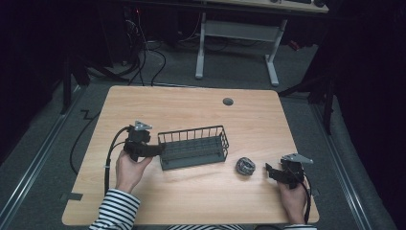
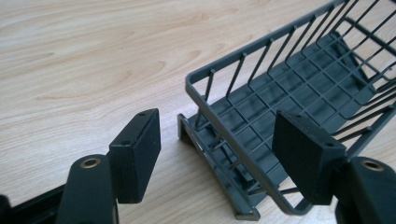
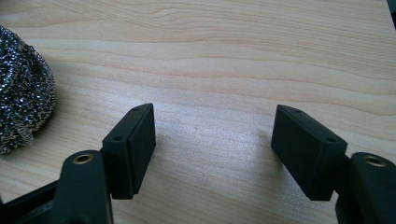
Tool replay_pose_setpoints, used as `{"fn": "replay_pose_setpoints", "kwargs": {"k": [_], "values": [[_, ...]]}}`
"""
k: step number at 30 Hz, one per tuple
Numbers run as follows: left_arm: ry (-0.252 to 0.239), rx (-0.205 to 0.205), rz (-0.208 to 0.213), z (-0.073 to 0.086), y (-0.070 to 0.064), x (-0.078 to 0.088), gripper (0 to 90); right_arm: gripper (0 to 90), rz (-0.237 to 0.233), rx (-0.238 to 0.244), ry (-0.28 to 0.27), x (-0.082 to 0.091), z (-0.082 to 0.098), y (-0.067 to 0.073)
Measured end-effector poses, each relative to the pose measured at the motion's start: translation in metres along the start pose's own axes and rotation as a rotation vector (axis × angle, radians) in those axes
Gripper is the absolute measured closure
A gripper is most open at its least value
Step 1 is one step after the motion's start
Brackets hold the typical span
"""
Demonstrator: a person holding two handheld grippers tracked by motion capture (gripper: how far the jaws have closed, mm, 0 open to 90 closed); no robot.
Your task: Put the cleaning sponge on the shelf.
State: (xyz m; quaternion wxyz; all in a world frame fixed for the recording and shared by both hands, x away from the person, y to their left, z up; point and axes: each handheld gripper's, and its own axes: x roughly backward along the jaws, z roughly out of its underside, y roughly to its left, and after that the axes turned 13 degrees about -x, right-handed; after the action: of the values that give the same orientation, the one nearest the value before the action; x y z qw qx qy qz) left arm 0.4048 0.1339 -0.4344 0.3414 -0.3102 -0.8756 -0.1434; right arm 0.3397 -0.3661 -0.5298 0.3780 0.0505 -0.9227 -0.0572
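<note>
One tabletop (image 1: 191,201), and at the middle of the high view one grey wire basket (image 1: 193,147), its long axis running left to right. My left tool (image 1: 158,150) sits at the basket's left end, jaws apart astride that end rim without pinching it. One steel scourer (image 1: 245,166) lies lower right of the basket, just left of my right tool (image 1: 269,171), which is nearer it and gapes empty

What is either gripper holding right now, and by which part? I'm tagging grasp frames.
Nothing is held. The left gripper stands open astride the wire basket end rim, pads clear; the right gripper is open over bare table beside the steel scourer.
</note>
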Motion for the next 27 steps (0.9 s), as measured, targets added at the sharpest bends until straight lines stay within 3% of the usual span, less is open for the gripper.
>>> {"fn": "replay_pose_setpoints", "kwargs": {"k": [10,18,27], "values": [[-0.077,0.054,-0.016,0.017,0.015,0.023,33.1,31.1,0.000,-0.001,0.000,0.000,0.000,0.000],[-0.092,0.106,-0.046,0.040,0.024,0.033,33.6,31.1,0.000,-0.001,0.000,0.000,0.000,0.000],[-0.075,0.167,-0.063,0.068,0.029,0.031,33.6,31.1,0.001,-0.001,0.001,0.000,0.000,0.000]]}}
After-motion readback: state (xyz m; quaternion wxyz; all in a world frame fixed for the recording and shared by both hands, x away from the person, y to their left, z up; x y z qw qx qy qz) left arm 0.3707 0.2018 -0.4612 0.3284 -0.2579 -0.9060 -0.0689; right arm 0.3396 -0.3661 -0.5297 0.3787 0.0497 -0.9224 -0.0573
